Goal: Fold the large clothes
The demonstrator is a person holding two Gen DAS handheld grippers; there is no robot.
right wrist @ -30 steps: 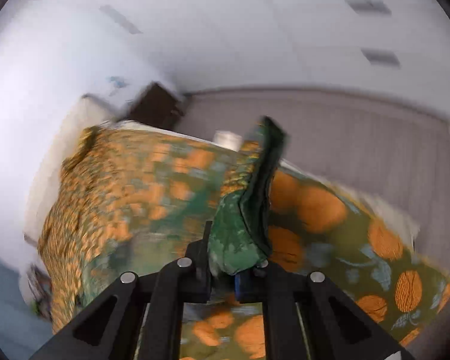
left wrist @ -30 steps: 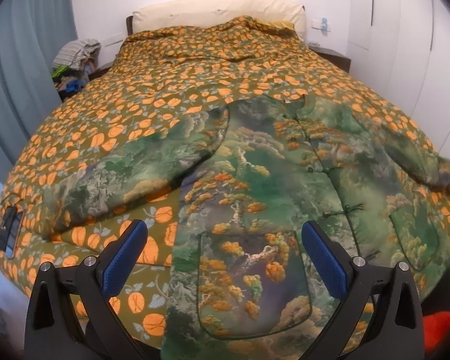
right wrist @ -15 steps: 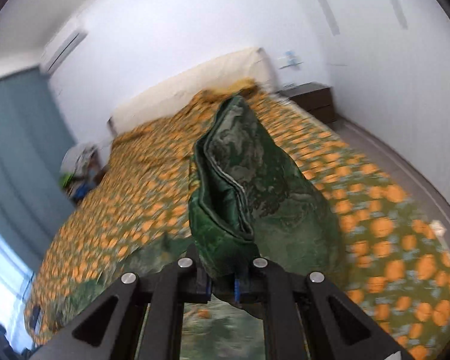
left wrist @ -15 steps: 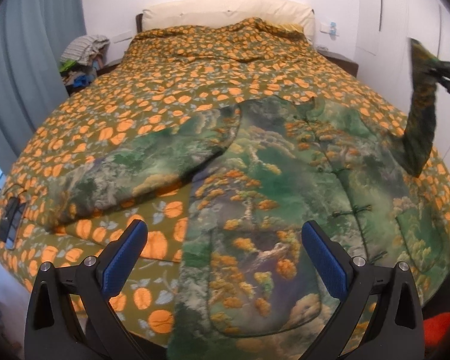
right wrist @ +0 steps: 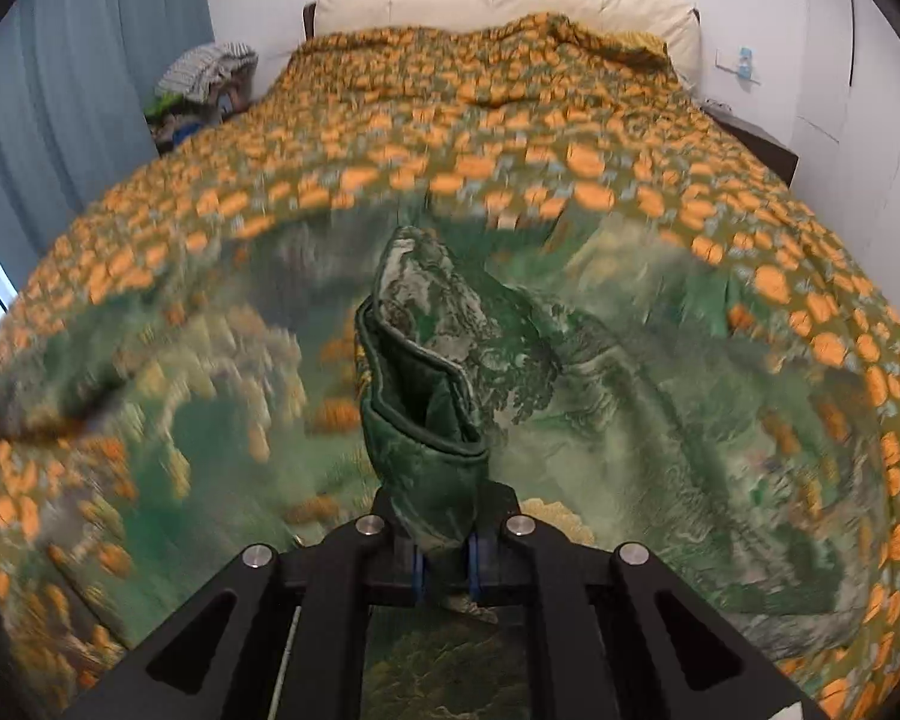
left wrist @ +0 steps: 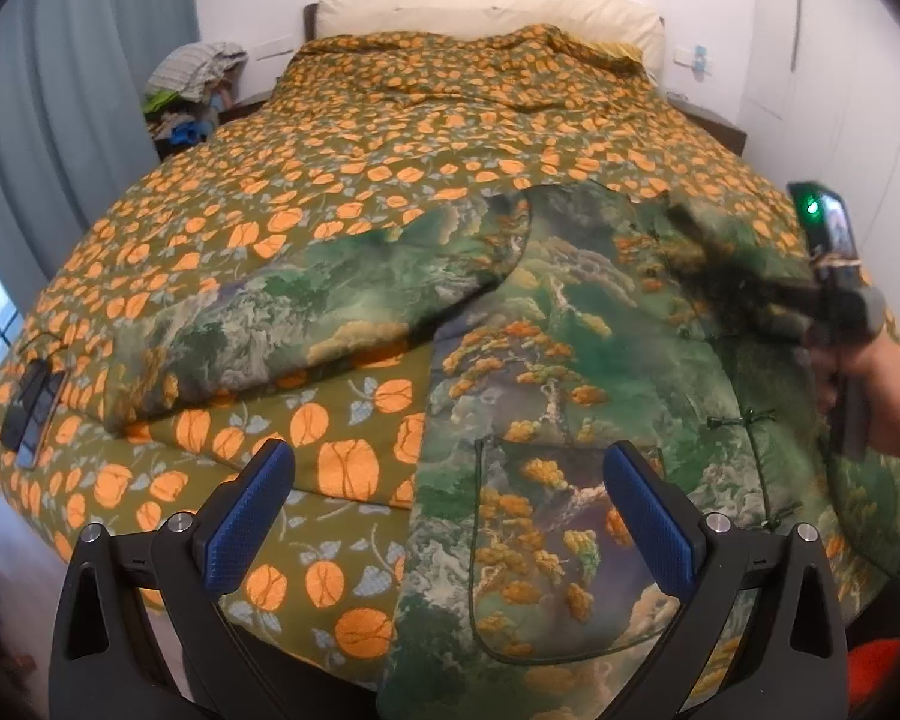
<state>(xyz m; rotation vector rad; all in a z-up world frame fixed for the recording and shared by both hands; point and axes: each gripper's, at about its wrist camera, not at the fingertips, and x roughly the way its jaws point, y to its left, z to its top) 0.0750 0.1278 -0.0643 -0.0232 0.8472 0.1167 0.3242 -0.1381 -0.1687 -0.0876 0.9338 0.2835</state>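
A large green jacket point(left wrist: 570, 372) with a landscape print lies face up on the bed; its left sleeve point(left wrist: 306, 324) stretches out to the left. My left gripper point(left wrist: 450, 516) is open and empty, hovering above the jacket's hem near the foot of the bed. My right gripper point(right wrist: 447, 570) is shut on the cuff of the right sleeve point(right wrist: 432, 396) and holds it up over the jacket's body. The right gripper also shows in the left wrist view point(left wrist: 768, 306), blurred, with the sleeve trailing from it.
The bed has an orange-and-olive patterned quilt point(left wrist: 426, 138) and a cream headboard cushion point(left wrist: 486, 12). A dark phone-like object point(left wrist: 30, 408) lies at the bed's left edge. A pile of clothes point(left wrist: 192, 90) sits at the far left; blue curtains hang on the left.
My right gripper has lifted the right sleeve off the bed's right side and swung it leftward over the jacket's body. My left gripper has stayed open and nearly still.
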